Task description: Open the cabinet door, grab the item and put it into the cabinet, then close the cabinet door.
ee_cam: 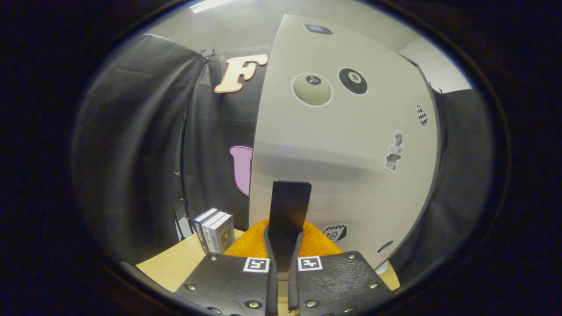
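Orange, ribbed item [322, 242] sits just beyond the gripper [283, 245], whose fingers clench a dark flat handle before the closed sticker-covered cabinet door [342, 145], apparently ready to be pulled open.

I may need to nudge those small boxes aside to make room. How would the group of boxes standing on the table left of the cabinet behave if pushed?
The small boxes stand upright on narrow ends, so they would probably tip rather than slide. They look like light cardboard and, standing loose side by side, may separate. The gripper is shut on a flat dark item.
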`<state>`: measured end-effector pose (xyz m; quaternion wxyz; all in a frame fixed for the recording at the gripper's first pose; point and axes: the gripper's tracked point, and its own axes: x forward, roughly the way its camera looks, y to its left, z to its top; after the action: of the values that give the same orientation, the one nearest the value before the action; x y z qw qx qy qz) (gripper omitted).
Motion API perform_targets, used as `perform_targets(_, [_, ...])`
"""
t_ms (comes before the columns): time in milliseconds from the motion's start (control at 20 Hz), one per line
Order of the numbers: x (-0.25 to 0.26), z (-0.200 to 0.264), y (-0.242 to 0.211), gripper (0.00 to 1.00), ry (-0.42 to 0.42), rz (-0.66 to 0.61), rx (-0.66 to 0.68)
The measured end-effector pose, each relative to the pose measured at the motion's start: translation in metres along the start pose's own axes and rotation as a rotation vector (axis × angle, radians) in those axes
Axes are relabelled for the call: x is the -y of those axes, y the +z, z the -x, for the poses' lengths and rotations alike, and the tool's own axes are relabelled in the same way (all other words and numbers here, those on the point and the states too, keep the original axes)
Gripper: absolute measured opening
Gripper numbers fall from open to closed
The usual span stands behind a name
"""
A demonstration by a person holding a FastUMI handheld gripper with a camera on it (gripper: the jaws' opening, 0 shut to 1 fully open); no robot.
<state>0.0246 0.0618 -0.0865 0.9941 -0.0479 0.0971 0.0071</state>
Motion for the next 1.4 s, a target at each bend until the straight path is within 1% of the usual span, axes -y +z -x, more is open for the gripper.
perform_targets(450, [0.013, 0.035, -0.006, 0.09, 0.012, -0.006, -0.016])
perform_targets(850, [0.023, 0.052, -0.007, 0.09, 0.012, -0.015, -0.029])
perform_targets(1250, [0.039, 0.076, -0.010, 0.10, 0.063, -0.038, -0.047])
perform_targets(1400, [0.045, 0.084, -0.011, 0.10, 0.069, -0.038, -0.051])
